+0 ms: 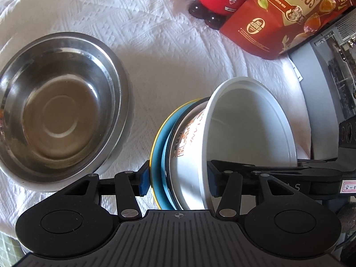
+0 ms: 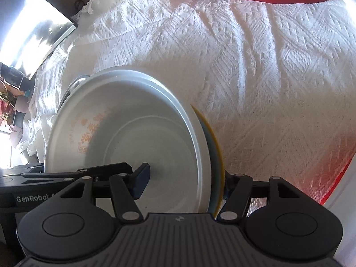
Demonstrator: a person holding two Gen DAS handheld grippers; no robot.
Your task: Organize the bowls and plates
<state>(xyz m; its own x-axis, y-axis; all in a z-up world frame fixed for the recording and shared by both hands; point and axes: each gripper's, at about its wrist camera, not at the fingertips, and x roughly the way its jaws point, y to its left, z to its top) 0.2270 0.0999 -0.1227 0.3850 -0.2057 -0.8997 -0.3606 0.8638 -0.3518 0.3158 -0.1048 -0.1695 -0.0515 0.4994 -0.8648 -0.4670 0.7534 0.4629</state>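
Left wrist first: my left gripper (image 1: 178,178) straddles the tilted stack at lower centre, white plastic bowl (image 1: 251,129) nested on a blue, yellow-rimmed plate (image 1: 159,155); jaws wide, grip unclear. Steel bowl (image 1: 60,109) lies left, shiny, round. Right wrist: right gripper (image 2: 184,182) brackets the same stack, part open; contact unclear.

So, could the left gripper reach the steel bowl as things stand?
Probably, once freed: the left gripper straddles the white bowl and blue dish; only bare cloth lies before the steel bowl.
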